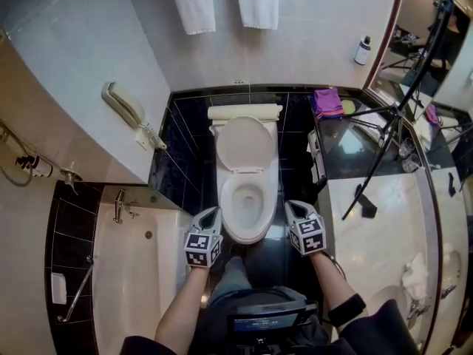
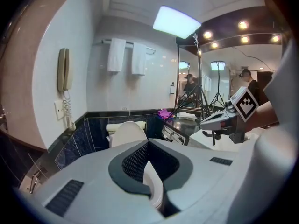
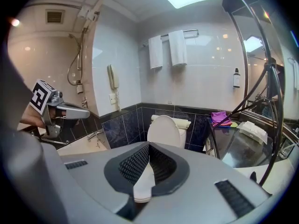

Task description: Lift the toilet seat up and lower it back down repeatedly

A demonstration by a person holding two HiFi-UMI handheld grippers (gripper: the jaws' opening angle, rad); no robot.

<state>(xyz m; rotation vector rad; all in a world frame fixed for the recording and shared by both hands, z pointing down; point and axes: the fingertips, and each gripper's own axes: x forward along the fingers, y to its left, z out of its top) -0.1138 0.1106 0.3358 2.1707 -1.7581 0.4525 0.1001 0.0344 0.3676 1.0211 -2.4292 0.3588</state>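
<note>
The white toilet [image 1: 247,198] stands against the dark tiled back wall, its lid [image 1: 244,143] upright against the tank. The seat ring looks to lie flat on the bowl. My left gripper [image 1: 213,214] hovers just off the bowl's front left and my right gripper [image 1: 294,208] off its front right; neither touches the toilet. In the left gripper view the left gripper [image 2: 147,146] is shut with nothing held, and the toilet's lid [image 2: 126,133] shows beyond it. In the right gripper view the right gripper [image 3: 148,148] is also shut and empty.
A bathtub [image 1: 140,272] lies at the left, with a wall phone [image 1: 122,103] above it. A tripod [image 1: 384,150] stands over the glass counter [image 1: 355,146] at the right, by a purple cloth [image 1: 327,102]. Two towels [image 1: 222,2] hang on the back wall.
</note>
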